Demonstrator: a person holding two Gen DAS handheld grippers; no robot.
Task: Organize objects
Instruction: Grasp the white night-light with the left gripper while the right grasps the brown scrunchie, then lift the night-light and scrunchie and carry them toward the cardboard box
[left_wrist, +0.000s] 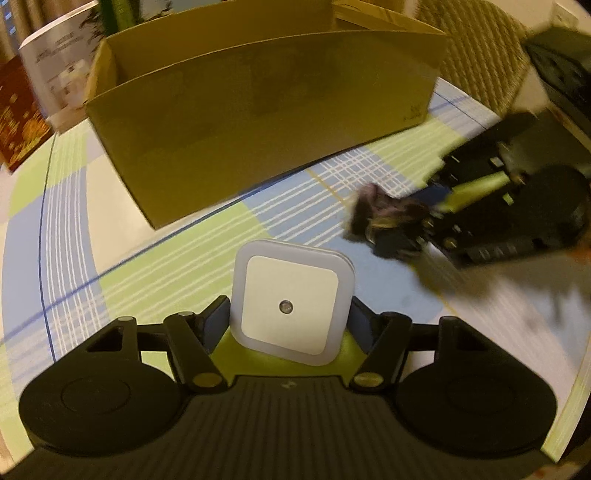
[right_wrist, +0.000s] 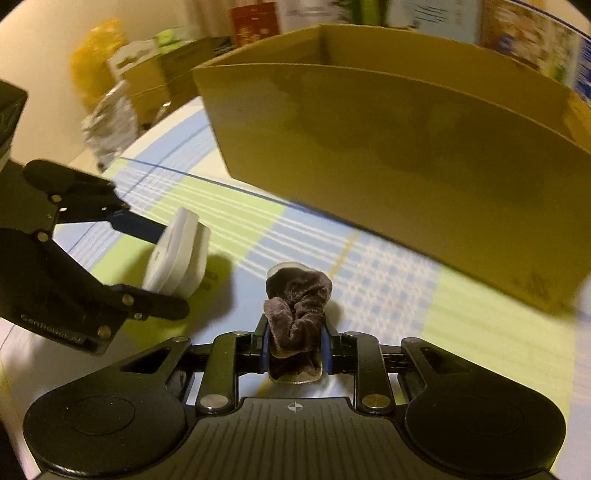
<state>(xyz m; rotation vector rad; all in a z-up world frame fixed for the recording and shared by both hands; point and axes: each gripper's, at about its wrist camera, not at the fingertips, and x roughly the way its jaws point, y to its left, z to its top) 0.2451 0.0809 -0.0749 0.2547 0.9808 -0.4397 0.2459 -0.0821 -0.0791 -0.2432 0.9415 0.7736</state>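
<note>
My left gripper (left_wrist: 288, 317) is shut on a white square night light (left_wrist: 290, 308) and holds it above the checked tablecloth, in front of an open cardboard box (left_wrist: 266, 122). My right gripper (right_wrist: 293, 341) is shut on a dark purple velvet scrunchie (right_wrist: 297, 306), also held above the cloth before the same box (right_wrist: 399, 147). In the left wrist view the right gripper (left_wrist: 399, 221) with the scrunchie (left_wrist: 373, 206) is blurred at the right. In the right wrist view the left gripper (right_wrist: 162, 258) with the night light (right_wrist: 177, 254) is at the left.
The tablecloth (left_wrist: 177, 273) is checked green, blue and white. Books and a white box (left_wrist: 55, 74) stand behind the cardboard box at the left. A wicker chair back (left_wrist: 476, 48) is at the far right. A yellow bag (right_wrist: 96, 55) and foil wrap (right_wrist: 110, 118) lie beyond the table's left edge.
</note>
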